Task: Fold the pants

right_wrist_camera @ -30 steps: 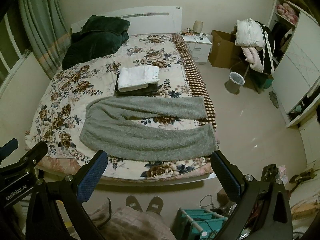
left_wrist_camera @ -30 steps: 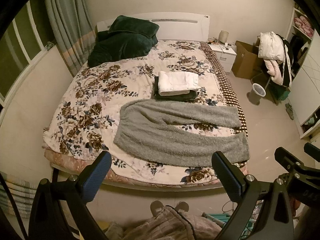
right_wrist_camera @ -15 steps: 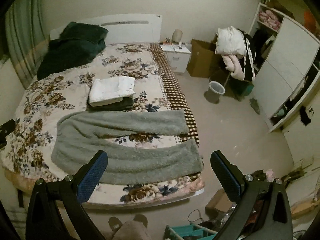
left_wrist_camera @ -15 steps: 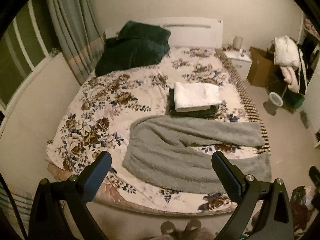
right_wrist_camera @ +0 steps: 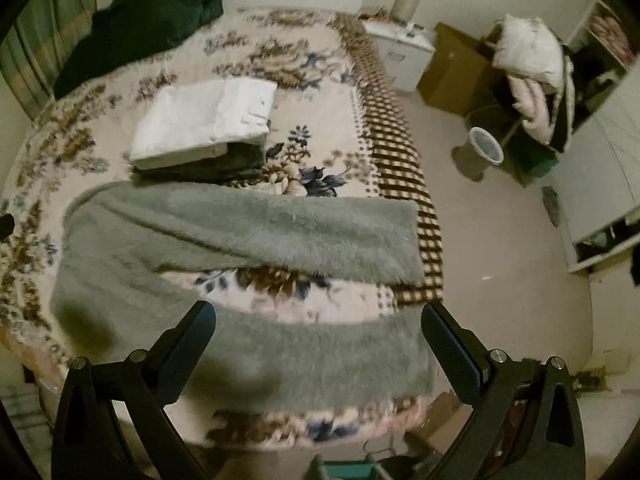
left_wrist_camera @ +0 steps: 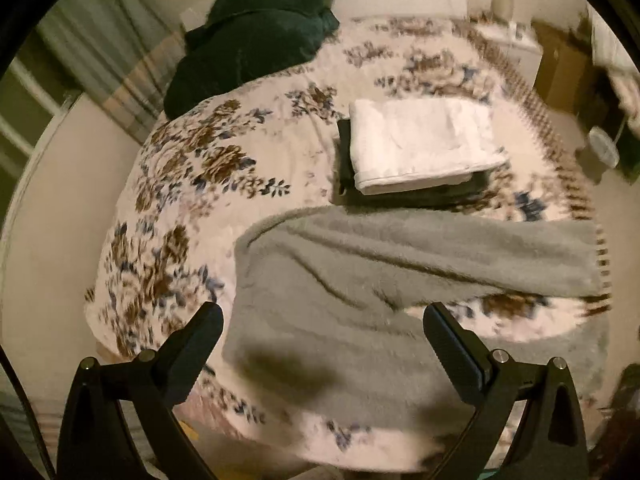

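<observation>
Grey fleece pants (left_wrist_camera: 360, 292) lie flat on the floral bed cover (left_wrist_camera: 192, 184), waist at the left, the two legs spread to the right. They also show in the right wrist view (right_wrist_camera: 248, 228). My left gripper (left_wrist_camera: 320, 344) is open and empty, above the waist end near the bed's front edge. My right gripper (right_wrist_camera: 318, 340) is open and empty, above the near leg close to its cuff end.
A folded white garment (left_wrist_camera: 420, 148) lies on a dark one just behind the pants. Dark green bedding (left_wrist_camera: 252, 36) is piled at the headboard. Right of the bed are a nightstand (right_wrist_camera: 404, 48), a cardboard box (right_wrist_camera: 456, 72), a bin (right_wrist_camera: 484, 152) and a clothes-laden chair (right_wrist_camera: 528, 76).
Both grippers have moved forward and down toward the bed; the pants now fill much more of each view. Both stay open. The pants have not moved.
</observation>
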Tool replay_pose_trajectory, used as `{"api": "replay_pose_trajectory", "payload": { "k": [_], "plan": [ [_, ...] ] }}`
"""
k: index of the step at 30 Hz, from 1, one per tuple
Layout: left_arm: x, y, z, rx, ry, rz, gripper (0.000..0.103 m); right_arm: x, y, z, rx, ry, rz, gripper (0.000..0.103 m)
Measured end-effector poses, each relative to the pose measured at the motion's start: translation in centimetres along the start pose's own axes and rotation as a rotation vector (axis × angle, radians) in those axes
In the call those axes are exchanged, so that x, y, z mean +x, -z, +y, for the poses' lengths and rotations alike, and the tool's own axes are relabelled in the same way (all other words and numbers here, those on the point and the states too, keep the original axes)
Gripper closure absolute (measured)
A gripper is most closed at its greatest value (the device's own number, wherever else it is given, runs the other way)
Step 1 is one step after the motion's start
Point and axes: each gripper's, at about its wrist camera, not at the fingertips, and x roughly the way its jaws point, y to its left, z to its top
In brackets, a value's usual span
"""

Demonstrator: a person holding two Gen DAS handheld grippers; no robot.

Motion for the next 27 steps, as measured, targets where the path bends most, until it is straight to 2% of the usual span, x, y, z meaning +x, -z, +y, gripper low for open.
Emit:
{"api": "replay_pose_trajectory", "payload": {
  "k": [3, 4, 8, 10, 12, 14, 18, 19, 21, 23, 24, 26, 27],
  "plan": [
    [7.2, -2.8, -4.6, 0.138, -0.053, 0.000, 0.001, 8.7, -3.9, 1.1, -0.046, 0.012, 0.020, 0.000],
    [10.5, -3.5, -7.1, 0.225, -0.065, -0.006, 0.001, 12.4, -5.2, 1.8, -0.072, 0.011, 0.033, 0.000],
    [20.4, -4.4, -13.7, 0.514, -0.074, 0.005, 0.001, 25.1, -8.7, 4.3, -0.164, 0.016, 0.123, 0.004],
    [24.4, -4.5, -15.9, 0.637, -0.054, 0.016, 0.003, 30.5, -9.7, 5.5, -0.230, 0.015, 0.166, 0.004],
    [28.0, -4.7, -17.8, 0.742, -0.034, 0.013, 0.003, 34.3, -10.0, 6.6, -0.293, 0.030, 0.188, 0.004],
    [30.2, -4.9, -18.9, 0.790, -0.005, 0.031, 0.003, 37.8, -9.7, 7.7, -0.377, 0.036, 0.233, 0.005],
    [32.1, -4.9, -20.6, 0.900, 0.041, 0.040, 0.003, 42.3, -9.4, 8.4, -0.454, 0.016, 0.309, 0.005],
    [32.2, -4.9, -20.7, 0.918, 0.051, 0.023, 0.003, 42.6, -9.5, 8.4, -0.455, 0.010, 0.312, 0.009],
    [31.9, -4.9, -20.5, 0.930, 0.075, 0.009, 0.003, 43.1, -9.7, 8.4, -0.446, -0.029, 0.321, 0.024],
    [31.2, -4.9, -19.9, 0.939, 0.111, -0.014, 0.007, 43.0, -9.9, 8.3, -0.418, -0.059, 0.320, 0.057],
    [30.8, -4.7, -19.5, 0.939, 0.134, -0.023, 0.017, 42.7, -10.0, 8.1, -0.397, -0.069, 0.310, 0.066],
    [29.6, -4.6, -18.7, 0.936, 0.191, -0.010, 0.054, 42.1, -10.0, 7.8, -0.369, -0.074, 0.290, 0.082],
    [29.2, -4.6, -18.5, 0.924, 0.243, 0.033, 0.087, 41.5, -9.8, 7.6, -0.363, -0.076, 0.279, 0.085]
  ]
}}
